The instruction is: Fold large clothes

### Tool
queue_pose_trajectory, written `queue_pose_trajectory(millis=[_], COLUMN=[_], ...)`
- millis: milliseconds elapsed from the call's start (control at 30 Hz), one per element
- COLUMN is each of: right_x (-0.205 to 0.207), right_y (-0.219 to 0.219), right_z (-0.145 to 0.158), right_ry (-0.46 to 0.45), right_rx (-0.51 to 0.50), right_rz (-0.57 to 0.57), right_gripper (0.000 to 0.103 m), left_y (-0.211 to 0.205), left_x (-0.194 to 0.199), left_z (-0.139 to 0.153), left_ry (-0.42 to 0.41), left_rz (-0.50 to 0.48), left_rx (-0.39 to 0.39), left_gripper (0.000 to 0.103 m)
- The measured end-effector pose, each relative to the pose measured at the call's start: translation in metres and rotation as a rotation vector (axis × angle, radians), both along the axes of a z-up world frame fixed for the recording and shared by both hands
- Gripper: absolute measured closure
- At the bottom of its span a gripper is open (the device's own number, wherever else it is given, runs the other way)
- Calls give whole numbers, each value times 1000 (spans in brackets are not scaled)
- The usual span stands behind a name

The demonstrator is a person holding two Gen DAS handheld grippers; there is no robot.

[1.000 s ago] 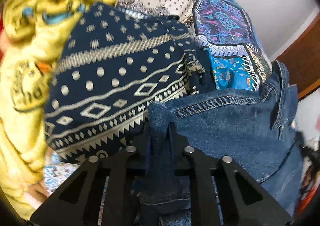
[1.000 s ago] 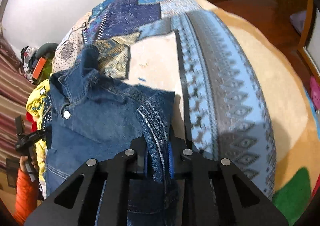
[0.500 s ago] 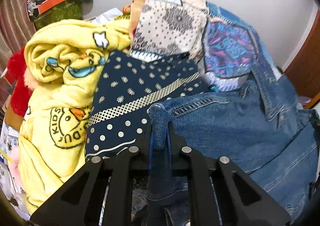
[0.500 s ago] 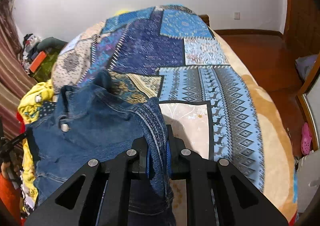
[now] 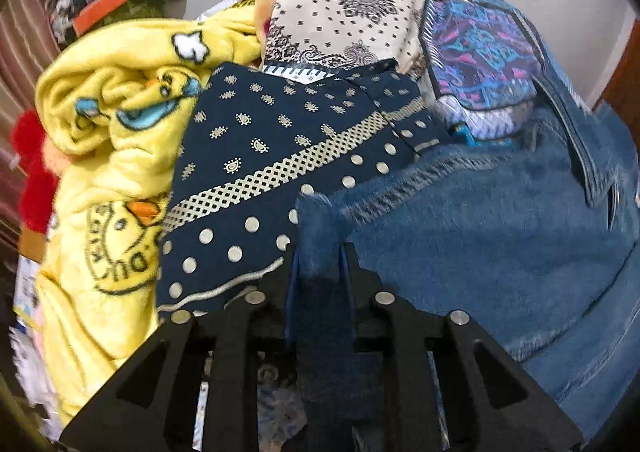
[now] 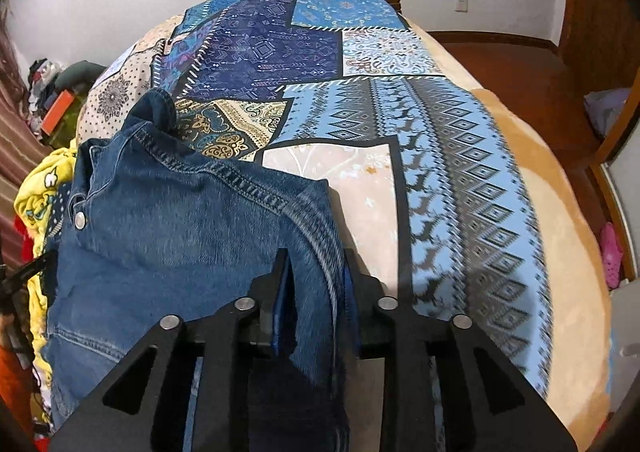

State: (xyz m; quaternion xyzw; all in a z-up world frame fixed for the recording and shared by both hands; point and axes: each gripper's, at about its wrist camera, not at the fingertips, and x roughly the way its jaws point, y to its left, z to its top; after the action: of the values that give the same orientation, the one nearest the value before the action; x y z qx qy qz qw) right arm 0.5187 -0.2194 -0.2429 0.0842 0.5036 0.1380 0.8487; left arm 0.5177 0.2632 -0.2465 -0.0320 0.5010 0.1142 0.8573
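A blue denim jacket (image 6: 168, 220) lies spread on the patchwork bed cover (image 6: 460, 172), collar toward the far left. A folded edge of the denim jacket (image 5: 500, 252) stands between the fingers of my left gripper (image 5: 318, 252), whose jaws are opening; the pads have drawn back from the cloth. My right gripper (image 6: 314, 256) is at the jacket's other corner. Its jaws are opening too, and the seamed hem hangs loosely between them.
A navy patterned garment (image 5: 280, 156) and a yellow duck-print fleece (image 5: 108, 172) lie piled left of the jacket. Red cloth (image 5: 36, 172) and clutter sit beyond them. The wooden floor (image 6: 520, 64) lies past the bed at right, with a pink slipper (image 6: 610, 256).
Both grippers' fingers have spread apart from a tight pinch on the denim. The jacket has been carried further across the bed and now lies flatter.
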Motion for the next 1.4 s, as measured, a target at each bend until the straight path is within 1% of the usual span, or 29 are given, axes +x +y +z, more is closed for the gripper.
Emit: queue_pose_trajectory(millis=[67, 167, 200, 267, 333, 400, 467, 500, 533, 600, 633, 667, 700, 733, 767, 800, 833, 933, 1033, 1100, 1233, 1300, 1333, 1400], right_x=[-6, -18, -22, -34, -49, -68, -81, -90, -98, -116, -126, -136, -142, -150, -157, -166, -175, -196, -216, -225, -244, -253, -259, -265], right_y=[-2, -9, -11, -13, -13, -12, -10, -10, -9, -7, -5, -3, -2, -1, 0, 0, 0, 2, 1, -2, -15, -19, -21, -24], right_z=[9, 30, 36, 55, 74, 96, 109, 117, 123, 136, 141, 145, 147, 147, 146, 144, 140, 125, 111, 103, 85, 76, 72, 65], right_ry=[-8, -28, -38, -71, -111, -158, -184, -198, -217, -259, -274, -281, -282, -281, -280, -279, -274, -243, -217, -200, -143, -115, -100, -70], right_rx=[3, 31, 39, 35, 32, 36, 44, 47, 47, 32, 22, 17, 15, 11, 6, 0, -10, -32, -70, -91, -76, -68, -66, -59], right_rz=[-4, -8, -7, -9, -6, 8, 25, 34, 42, 68, 79, 88, 92, 101, 108, 113, 115, 129, 132, 120, 88, 72, 63, 46], right_gripper=[79, 77, 75, 69, 57, 54, 42, 30, 24, 19, 17, 16, 14, 11, 9, 5, 5, 5, 5, 5, 5, 5, 5, 5], left_y=[-7, -14, -16, -23, -31, -40, -48, -52, -57, -63, -67, -70, -73, -76, -79, -81, -82, -82, -78, -75, -62, -56, -54, -48], left_x=[-8, -23, -28, -43, -56, -74, -90, -99, -112, -132, -139, -151, -161, -173, -184, -192, -201, -229, -250, -261, -286, -299, -304, -317], left_z=[9, 28, 35, 54, 71, 91, 107, 115, 125, 137, 140, 145, 147, 149, 148, 147, 145, 131, 107, 94, 60, 44, 40, 32], left_ry=[2, -19, -30, -62, -86, -118, -145, -160, -181, -209, -219, -235, -251, -264, -266, -262, -257, -233, -170, -126, -34, 10, 18, 17], left_rz=[-13, -27, -32, -45, -62, -94, -115, -125, -135, -144, -144, -145, -146, -143, -142, -139, -133, -126, -132, -110, -70, -27, -6, 46], left_rx=[24, 7, -2, -10, -1, -3, 5, 9, 12, 15, 18, 25, 32, 46, 57, 63, 66, 46, 2, -9, -138, -195, -210, -265], left_gripper=[84, 83, 83, 83, 83, 83, 82, 81, 79, 66, 49, 35, 30, 22, 15, 12, 7, 6, 6, 6, 6, 7, 6, 6])
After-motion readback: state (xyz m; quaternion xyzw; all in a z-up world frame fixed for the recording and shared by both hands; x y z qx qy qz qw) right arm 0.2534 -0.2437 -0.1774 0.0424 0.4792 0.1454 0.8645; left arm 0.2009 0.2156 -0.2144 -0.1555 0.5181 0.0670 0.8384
